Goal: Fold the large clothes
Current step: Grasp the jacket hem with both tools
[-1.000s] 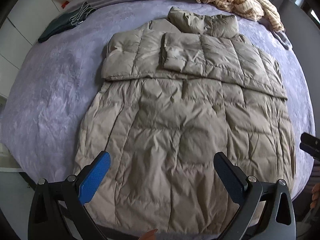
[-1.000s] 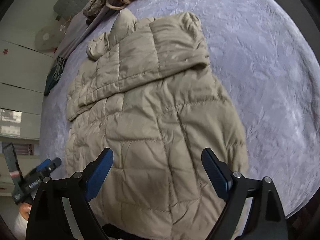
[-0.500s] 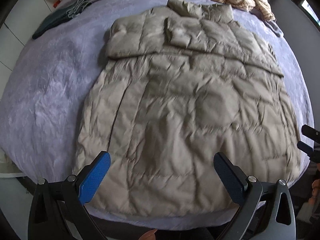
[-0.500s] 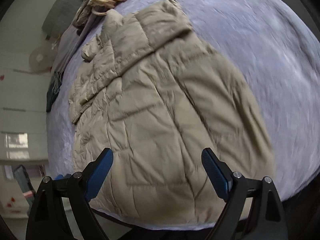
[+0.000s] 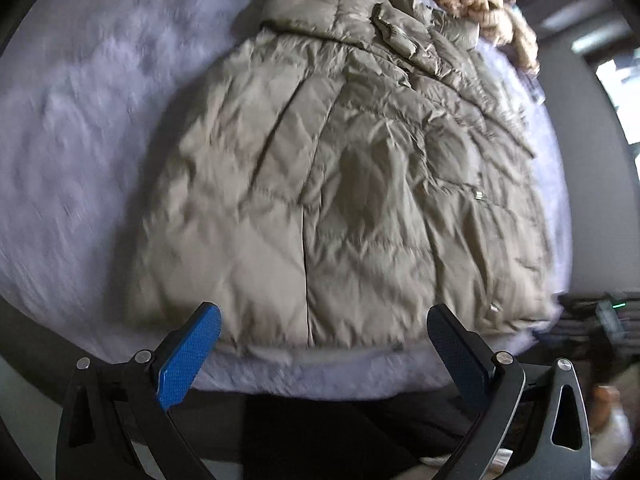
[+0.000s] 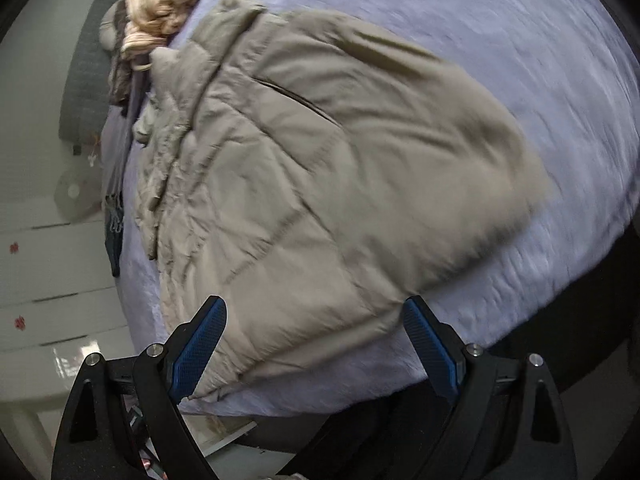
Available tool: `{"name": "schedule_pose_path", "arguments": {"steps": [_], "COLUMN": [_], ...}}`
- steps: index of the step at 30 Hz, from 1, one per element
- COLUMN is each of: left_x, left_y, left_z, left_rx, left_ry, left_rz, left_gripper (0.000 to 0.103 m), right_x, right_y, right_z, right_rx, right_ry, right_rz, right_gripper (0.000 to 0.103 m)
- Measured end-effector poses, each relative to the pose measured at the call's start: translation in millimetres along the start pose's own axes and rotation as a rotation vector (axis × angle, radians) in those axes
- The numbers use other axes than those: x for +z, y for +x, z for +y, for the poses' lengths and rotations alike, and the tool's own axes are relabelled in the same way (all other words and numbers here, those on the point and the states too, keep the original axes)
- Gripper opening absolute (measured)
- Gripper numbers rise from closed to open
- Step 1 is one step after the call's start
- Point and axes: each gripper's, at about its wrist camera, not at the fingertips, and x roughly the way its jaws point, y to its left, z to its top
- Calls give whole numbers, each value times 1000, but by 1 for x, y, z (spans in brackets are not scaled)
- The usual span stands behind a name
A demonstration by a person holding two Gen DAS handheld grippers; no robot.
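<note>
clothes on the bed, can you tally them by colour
Khaki: 1, the puffer jacket spread flat on the lavender bedspread.
Cream: 1, a striped garment bunched beyond the jacket's collar.
Dark teal: 1, a small item at the bed's edge, seen only in the right wrist view.
Total: 3. Something darker lies under the cream garment, too hidden to count.

Home bedroom: lavender-covered bed (image 5: 72,128), heaped clothes (image 6: 160,8).
</note>
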Motion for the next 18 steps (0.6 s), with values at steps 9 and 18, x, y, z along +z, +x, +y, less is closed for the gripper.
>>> {"name": "schedule_pose_path", "arguments": {"steps": [9, 18], "left_x": [-19, 18], "left_y": [39, 39], "left_z": [40, 6], "left_rx": [-211, -199], "left_ry": [-176, -122], "left_rz": [105, -13], "left_gripper": [103, 62], "right_x": [0, 7], "right_y": [28, 27], "right_z": [-14, -14], "right_rx": [113, 263], "right_ry": [106, 193], "right_rz": [51, -3], "right_gripper": [92, 92]}}
